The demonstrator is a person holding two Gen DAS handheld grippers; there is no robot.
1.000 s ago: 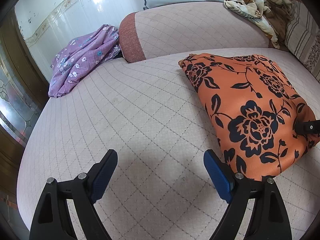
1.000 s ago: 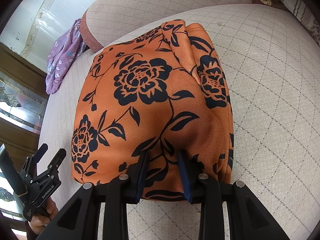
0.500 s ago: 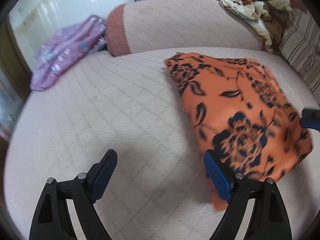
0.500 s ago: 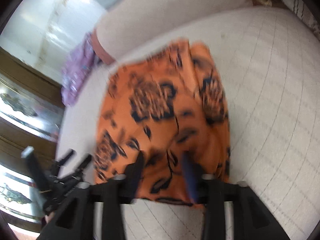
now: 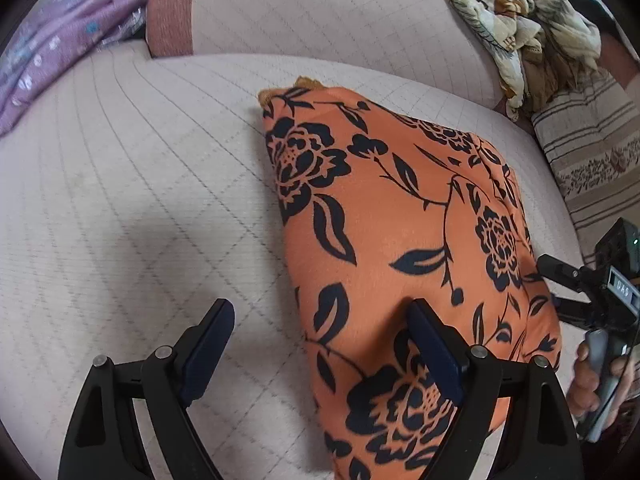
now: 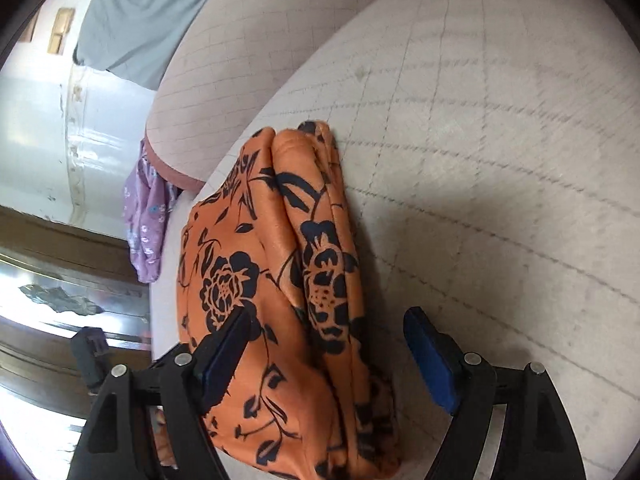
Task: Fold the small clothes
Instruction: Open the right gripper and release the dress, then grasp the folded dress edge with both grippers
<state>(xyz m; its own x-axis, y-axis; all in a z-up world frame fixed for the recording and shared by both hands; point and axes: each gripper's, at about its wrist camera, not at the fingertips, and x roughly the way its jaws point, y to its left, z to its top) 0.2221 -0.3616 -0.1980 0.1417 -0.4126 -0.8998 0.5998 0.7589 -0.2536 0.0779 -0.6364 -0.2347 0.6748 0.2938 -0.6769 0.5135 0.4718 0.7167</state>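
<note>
An orange garment with black flowers [image 5: 400, 240] lies folded on the quilted pale pink cushion [image 5: 120, 200]. My left gripper [image 5: 320, 340] is open, with its right finger [image 5: 434, 354] over the garment's near left edge and its left finger over bare cushion. In the right wrist view the same garment [image 6: 272, 280] shows its stacked folded edge. My right gripper [image 6: 326, 344] is open and straddles that edge, holding nothing. The right gripper also shows at the right edge of the left wrist view [image 5: 592, 292].
A purple flowered garment [image 5: 60, 48] lies at the far left beside the sofa back [image 5: 320, 12]. A crumpled cream patterned cloth [image 5: 516, 28] and a striped cushion [image 5: 592, 152] sit at the far right. A wooden cabinet with glass [image 6: 60, 300] stands left of the sofa.
My right gripper has opened and let go of the orange garment's edge, and its view has tilted. My left gripper has moved right, so its right finger now sits over the garment.
</note>
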